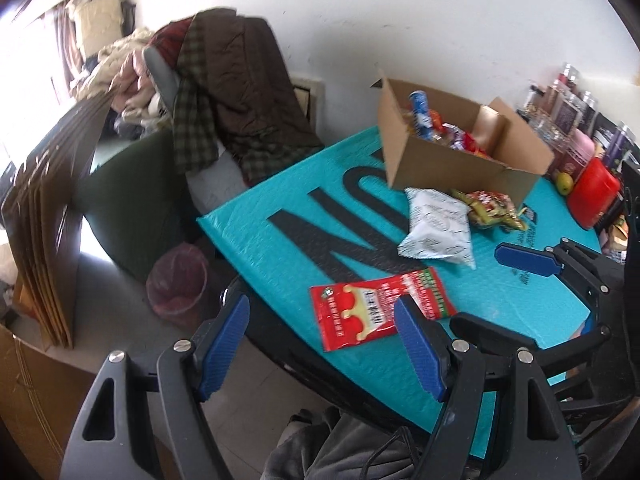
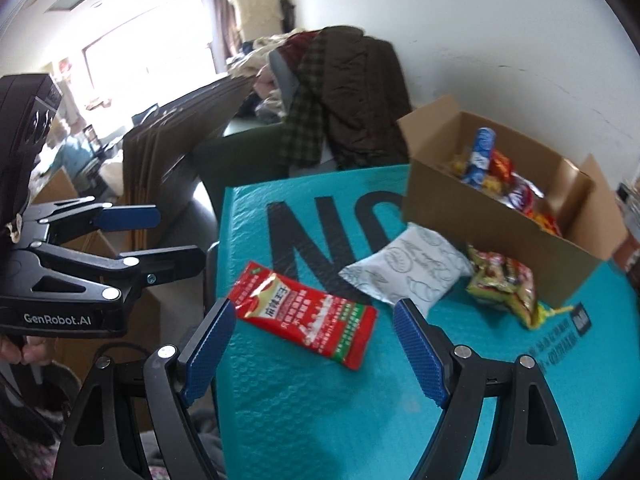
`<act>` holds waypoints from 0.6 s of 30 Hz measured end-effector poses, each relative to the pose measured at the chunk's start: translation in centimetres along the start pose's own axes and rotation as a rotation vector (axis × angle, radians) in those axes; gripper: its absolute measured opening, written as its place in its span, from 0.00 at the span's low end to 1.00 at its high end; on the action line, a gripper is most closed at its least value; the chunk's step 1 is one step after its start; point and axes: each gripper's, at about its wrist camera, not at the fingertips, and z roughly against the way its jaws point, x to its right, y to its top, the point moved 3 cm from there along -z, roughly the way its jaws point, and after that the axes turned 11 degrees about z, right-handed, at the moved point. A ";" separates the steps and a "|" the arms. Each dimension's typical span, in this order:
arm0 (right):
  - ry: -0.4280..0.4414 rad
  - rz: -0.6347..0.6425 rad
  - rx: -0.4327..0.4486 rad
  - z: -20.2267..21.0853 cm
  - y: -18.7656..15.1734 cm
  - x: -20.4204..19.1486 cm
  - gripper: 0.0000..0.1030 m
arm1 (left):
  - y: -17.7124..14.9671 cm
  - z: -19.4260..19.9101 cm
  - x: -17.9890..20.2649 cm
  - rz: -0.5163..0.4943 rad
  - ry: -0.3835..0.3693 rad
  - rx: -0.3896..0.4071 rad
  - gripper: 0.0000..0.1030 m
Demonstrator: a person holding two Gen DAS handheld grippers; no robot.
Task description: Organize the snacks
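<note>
I have both grippers above the near edge of the table (image 2: 320,420), which is covered by a teal mat printed with big black letters. My left gripper (image 1: 324,344) has its jaws spread apart with nothing between the blue pads; one pad hangs off the table's edge over the floor, the other sits in front of the corner of the red packet (image 1: 380,312). My right gripper (image 2: 316,352) is likewise wide open and empty, its jaws framing the red packet (image 2: 308,320) from the near side without touching it. That packet lies flat on the mat, apart from the other snacks. Further in lies a white pouch (image 2: 408,276), and just beside it, touching or nearly so, a yellow-green and red bag (image 2: 504,284), which rests against the front wall of the box (image 2: 480,236). The cardboard box stands open at the far side of the mat and holds a jumble of snacks, among them an upright blue-and-white can (image 2: 482,152). In the left wrist view I see the right gripper's blue pad over the mat at the right, near the pouch (image 1: 436,228). Beyond the table a chair draped with a brown jacket (image 1: 248,92) stands by the wall, and a pink bin (image 1: 178,280) sits on the floor beside the table.
</note>
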 end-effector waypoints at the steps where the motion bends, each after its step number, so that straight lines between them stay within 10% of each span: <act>1: 0.013 0.017 -0.014 -0.6 0.0 0.0 0.80 | 0.0 -0.3 -0.3 0.011 0.008 -0.007 0.73; 18: 0.250 0.355 -0.190 -8.8 0.7 -1.5 0.80 | -1.8 -4.3 -2.7 0.146 0.043 -0.155 0.73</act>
